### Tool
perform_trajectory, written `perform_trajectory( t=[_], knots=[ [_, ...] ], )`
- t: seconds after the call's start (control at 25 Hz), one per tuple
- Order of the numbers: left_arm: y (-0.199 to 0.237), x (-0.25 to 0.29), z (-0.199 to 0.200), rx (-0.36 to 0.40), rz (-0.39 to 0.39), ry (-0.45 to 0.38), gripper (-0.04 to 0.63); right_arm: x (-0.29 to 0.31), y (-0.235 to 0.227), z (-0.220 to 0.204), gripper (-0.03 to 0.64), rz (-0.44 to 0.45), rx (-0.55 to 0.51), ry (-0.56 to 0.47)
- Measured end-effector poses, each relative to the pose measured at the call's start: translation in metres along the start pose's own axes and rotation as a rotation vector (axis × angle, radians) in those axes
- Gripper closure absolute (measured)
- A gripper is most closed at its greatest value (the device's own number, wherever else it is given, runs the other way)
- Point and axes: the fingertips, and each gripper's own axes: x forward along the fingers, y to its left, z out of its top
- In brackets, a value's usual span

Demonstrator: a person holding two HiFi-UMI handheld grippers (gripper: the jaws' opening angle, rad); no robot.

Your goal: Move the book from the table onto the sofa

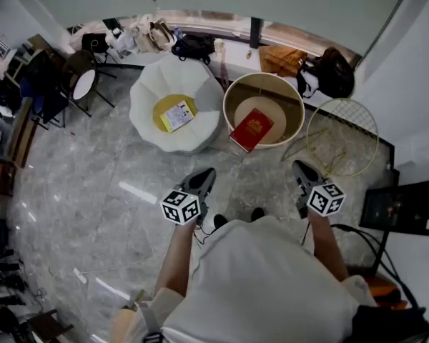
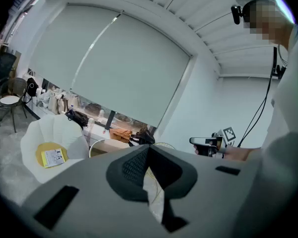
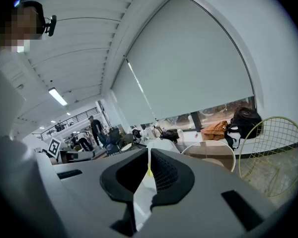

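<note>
Head view: my left claw [image 1: 208,173] and right claw [image 1: 299,167] are closed, empty. The book [image 1: 252,130] lies ahead between them, on the surface [image 1: 298,106].

Glossy grey stone floor [image 1: 93,213] below the fingers [image 2: 134,166]; ahead of them, the book [image 1: 251,130] has a smooth red cover, sofa [image 1: 200,84] matt white. Fingers themselves matt, ribbed.

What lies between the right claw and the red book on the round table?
In the head view, only bare grey floor and the round table's near rim lie between the shut right claw and the red book.
</note>
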Motion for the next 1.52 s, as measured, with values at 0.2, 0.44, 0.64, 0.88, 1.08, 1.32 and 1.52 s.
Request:
perform_trajectory(
  t=[0.2, 0.44, 0.64, 0.88, 1.08, 1.32, 1.52],
  knots=[
    [-0.002, 0.002, 0.0, 0.002, -0.002, 0.006, 0.594, -0.001, -0.002, -0.001, 0.574, 0.001, 0.001, 0.001],
    [-0.006, 0.007, -0.002, 0.001, 0.004, 0.01, 0.594, 0.0, -0.004, 0.001, 0.574, 0.015, 0.0, 0.003],
    [-0.011, 0.012, -0.006, -0.001, 0.014, 0.013, 0.594, -0.002, -0.01, 0.002, 0.572, 0.038, 0.005, 0.012],
    [-0.018, 0.019, -0.009, -0.012, 0.039, 0.0, 0.594, -0.008, -0.023, 0.002, 0.572, 0.058, 0.005, 0.034],
    [-0.027, 0.027, -0.016, -0.019, 0.067, -0.015, 0.594, -0.015, -0.036, 0.003, 0.571, 0.084, 0.003, 0.056],
    [-0.038, 0.035, -0.028, -0.012, 0.104, -0.017, 0.594, -0.021, -0.053, 0.0, 0.571, 0.118, -0.015, 0.089],
    [-0.048, 0.04, -0.036, 0.015, 0.128, -0.001, 0.594, -0.026, -0.065, -0.004, 0.571, 0.136, -0.018, 0.114]
  ],
)
